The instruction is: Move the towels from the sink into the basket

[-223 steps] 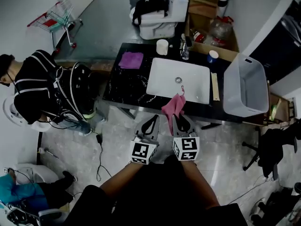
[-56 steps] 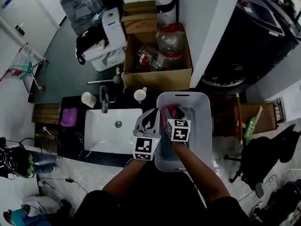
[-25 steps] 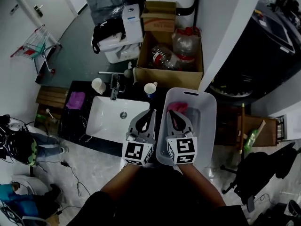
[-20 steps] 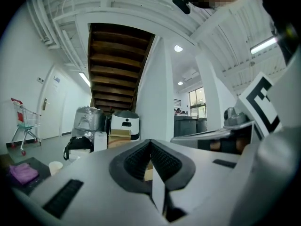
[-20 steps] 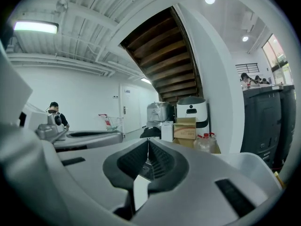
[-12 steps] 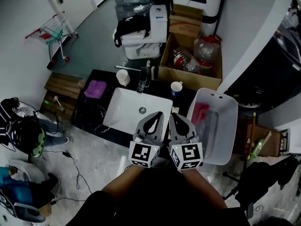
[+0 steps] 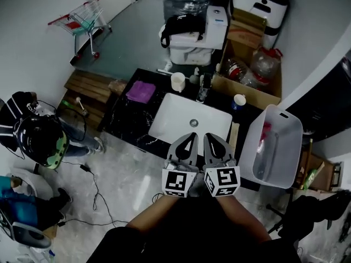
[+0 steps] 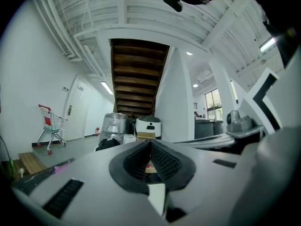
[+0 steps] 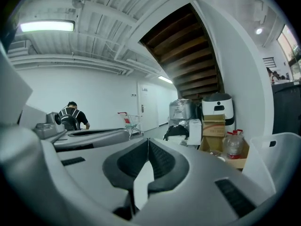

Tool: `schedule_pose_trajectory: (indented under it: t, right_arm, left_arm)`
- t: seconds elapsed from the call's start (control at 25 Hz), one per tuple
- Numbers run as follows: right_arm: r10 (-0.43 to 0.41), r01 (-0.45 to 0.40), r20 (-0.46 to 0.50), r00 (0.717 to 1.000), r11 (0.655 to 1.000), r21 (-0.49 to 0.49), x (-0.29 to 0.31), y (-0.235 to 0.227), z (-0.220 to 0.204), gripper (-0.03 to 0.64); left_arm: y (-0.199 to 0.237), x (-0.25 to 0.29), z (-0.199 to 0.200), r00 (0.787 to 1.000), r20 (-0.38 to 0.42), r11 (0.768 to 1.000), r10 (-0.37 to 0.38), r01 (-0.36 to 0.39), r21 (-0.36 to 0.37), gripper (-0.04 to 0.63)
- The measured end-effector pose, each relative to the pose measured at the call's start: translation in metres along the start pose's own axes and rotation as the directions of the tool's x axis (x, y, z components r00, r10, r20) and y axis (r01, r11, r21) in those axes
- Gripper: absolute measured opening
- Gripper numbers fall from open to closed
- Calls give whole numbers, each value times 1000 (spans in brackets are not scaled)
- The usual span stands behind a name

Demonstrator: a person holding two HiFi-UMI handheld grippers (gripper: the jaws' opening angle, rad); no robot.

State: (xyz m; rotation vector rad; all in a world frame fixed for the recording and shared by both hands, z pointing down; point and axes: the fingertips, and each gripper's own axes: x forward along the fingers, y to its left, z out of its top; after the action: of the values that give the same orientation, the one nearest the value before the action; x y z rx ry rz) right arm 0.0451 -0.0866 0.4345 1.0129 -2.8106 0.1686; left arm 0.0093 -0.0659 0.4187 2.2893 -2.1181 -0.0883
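The white sink (image 7: 175,114) looks bare apart from its drain. Right of it stands the pale basket (image 7: 285,124), with a pink towel (image 7: 265,131) lying inside. A purple towel (image 7: 141,91) rests on the black counter left of the sink. Side by side over the sink's front edge, my left gripper (image 7: 191,135) and my right gripper (image 7: 209,136) are both shut and hold nothing. In the left gripper view the left gripper (image 8: 150,147) points level at the room. The right gripper view shows the right gripper (image 9: 148,145) with its pads together and the basket (image 9: 270,159) at the right.
A cup (image 7: 177,81), the faucet (image 7: 204,87) and a second cup (image 7: 238,101) stand behind the sink. Behind them is a cardboard box (image 7: 249,73) of bottles. A person (image 7: 33,141) is at the left, near a wooden pallet (image 7: 90,86) and a shopping cart (image 7: 82,18).
Both grippers have swung left from over the basket to the sink's front edge. The pink towel that the right gripper carried earlier now lies in the basket.
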Motion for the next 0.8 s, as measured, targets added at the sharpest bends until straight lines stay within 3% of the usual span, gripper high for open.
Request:
schedule_pose_trajectory:
  t: [0.36, 0.56, 0.8]
  right_arm:
    - [84, -84, 2, 996, 996, 26, 33, 79, -16, 20]
    - [130, -129, 13, 991, 991, -24, 54, 105, -9, 20]
    - [182, -183, -39, 983, 983, -19, 90, 129, -29, 20]
  left_arm:
    - [67, -59, -19, 996, -16, 996, 91, -92, -23, 14]
    - [99, -75, -26, 987, -25, 986, 158, -160, -54, 14]
    - [140, -77, -39, 980, -34, 976, 196, -198, -89, 14]
